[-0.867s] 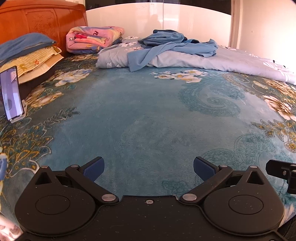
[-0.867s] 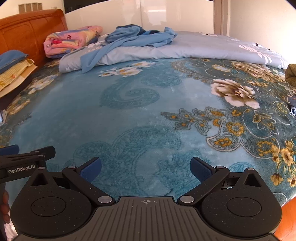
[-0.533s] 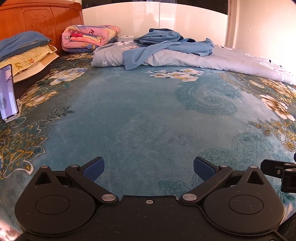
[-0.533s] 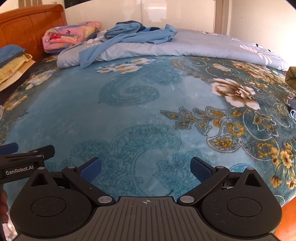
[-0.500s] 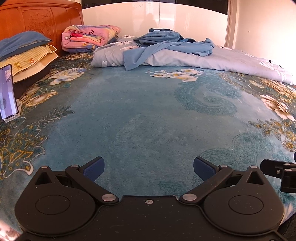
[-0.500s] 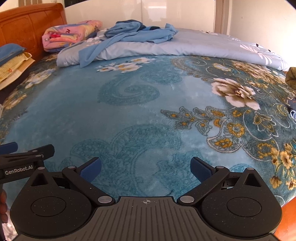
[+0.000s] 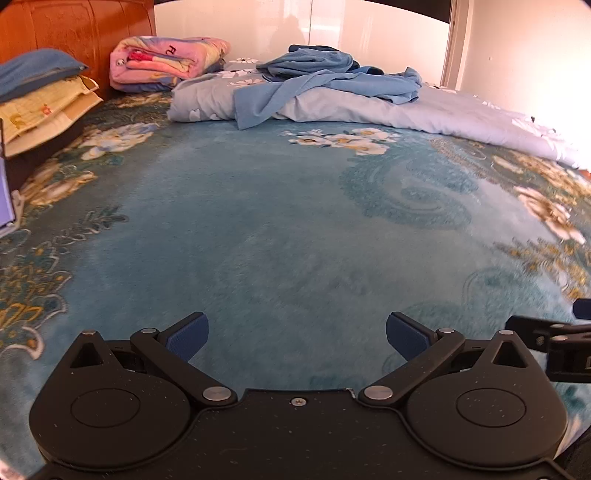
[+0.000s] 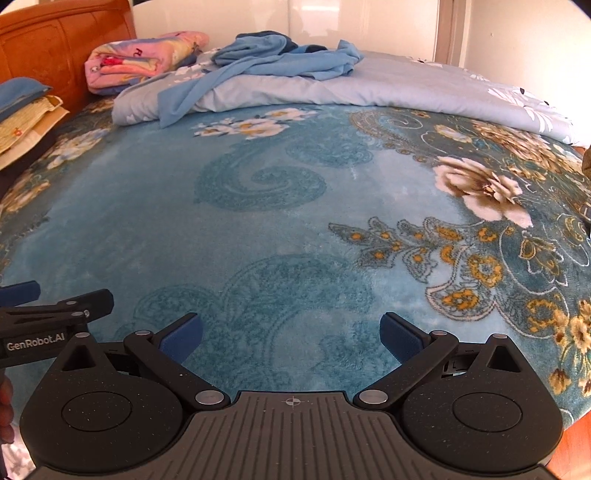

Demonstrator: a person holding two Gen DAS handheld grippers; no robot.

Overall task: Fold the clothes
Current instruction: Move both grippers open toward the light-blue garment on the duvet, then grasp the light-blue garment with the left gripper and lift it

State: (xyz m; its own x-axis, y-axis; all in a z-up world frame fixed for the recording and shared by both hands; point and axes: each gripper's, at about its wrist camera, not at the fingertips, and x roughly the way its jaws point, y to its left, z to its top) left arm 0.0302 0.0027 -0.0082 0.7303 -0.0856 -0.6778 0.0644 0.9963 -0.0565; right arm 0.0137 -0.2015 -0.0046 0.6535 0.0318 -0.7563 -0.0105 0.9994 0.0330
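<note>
- Left gripper (image 7: 297, 334): black two-finger claw with two blue pads (image 7: 187, 336); jaws stand wide apart with nothing between them, over bare bedspread.
- Right gripper (image 8: 290, 336): same build, also two blue pads (image 8: 400, 338); jaws wide apart, nothing held. The two claws sit side by side; each shows at the edge of the other's view.
- Teal plush bedspread with cream and gold flower pattern (image 8: 258, 229): one, covering the bed below both claws.
- Crumpled blue garments (image 7: 332, 79): one heap at the far side of the bed, well apart from both claws and straight ahead of them. At least two pieces show, a lighter blue one with a sleeve trailing down towards the bedspread and a darker one beneath; the exact count cannot be told.
- Pale blue quilt with white flower print (image 8: 388, 88): one, lying along the far edge; the garment heap rests on top of it.
- Folded pink patterned blanket (image 7: 166, 62): one, at the far left corner, against the orange-brown wooden headboard (image 7: 74, 33).
- Stacked pillows (image 7: 40, 96): one pile at left, a blue one uppermost over yellowish ones.
- No containers in view.
</note>
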